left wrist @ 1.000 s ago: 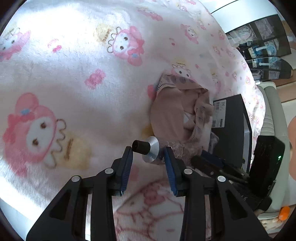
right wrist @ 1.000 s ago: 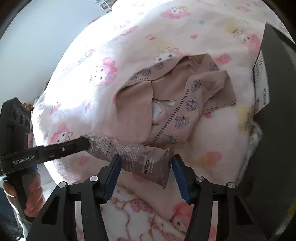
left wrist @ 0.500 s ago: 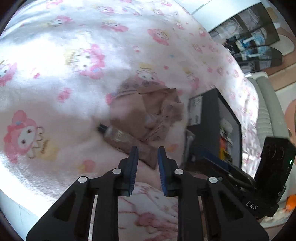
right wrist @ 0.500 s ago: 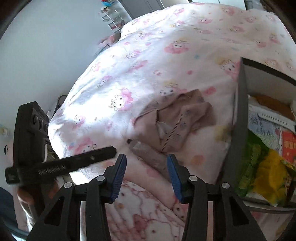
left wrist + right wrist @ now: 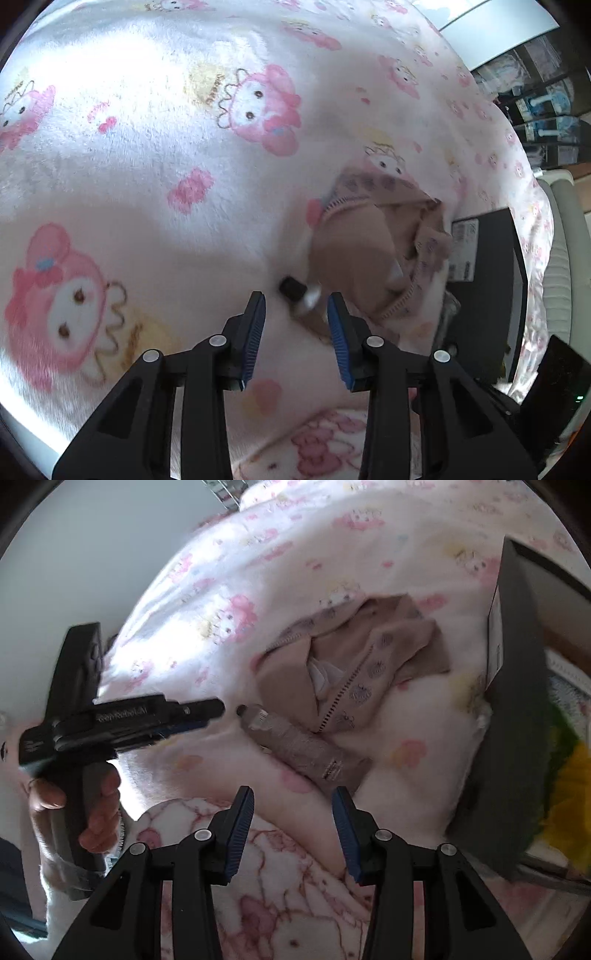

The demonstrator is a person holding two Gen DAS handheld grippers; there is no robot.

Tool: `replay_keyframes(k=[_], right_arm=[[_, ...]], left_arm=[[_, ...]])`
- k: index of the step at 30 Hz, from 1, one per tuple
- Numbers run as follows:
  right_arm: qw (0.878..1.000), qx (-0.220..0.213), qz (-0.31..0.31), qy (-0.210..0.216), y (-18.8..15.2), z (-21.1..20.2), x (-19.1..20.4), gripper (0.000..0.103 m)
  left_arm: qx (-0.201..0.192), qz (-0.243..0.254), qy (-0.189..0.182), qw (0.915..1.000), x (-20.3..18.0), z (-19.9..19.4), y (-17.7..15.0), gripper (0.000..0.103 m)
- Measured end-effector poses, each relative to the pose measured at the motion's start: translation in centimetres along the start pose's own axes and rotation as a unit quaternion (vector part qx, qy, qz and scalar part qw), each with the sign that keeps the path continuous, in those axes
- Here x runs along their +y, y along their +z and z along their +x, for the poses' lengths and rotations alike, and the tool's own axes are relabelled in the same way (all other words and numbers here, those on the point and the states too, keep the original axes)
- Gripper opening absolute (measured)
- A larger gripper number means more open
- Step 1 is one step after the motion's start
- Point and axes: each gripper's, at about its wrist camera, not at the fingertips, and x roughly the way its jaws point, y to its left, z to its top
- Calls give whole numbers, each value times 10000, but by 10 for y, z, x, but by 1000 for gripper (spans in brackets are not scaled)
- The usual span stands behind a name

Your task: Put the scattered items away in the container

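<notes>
While the left gripper (image 5: 295, 314) has just reopened, its jaws stand apart around the tube's (image 5: 299, 742) black cap without pressing it. The right gripper (image 5: 293, 812) stands open, empty, below the tube, frame centre, against beige clothing (image 5: 354, 664); container (image 5: 517, 701) at right.
</notes>
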Motion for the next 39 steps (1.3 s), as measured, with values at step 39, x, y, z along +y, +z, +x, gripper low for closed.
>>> replay_keyframes(k=[39], right_arm=[[9808, -1675, 983, -201, -13, -187, -101, 52]], left_arm=[[-176, 1823, -1573, 9704, -226, -61, -27, 41]])
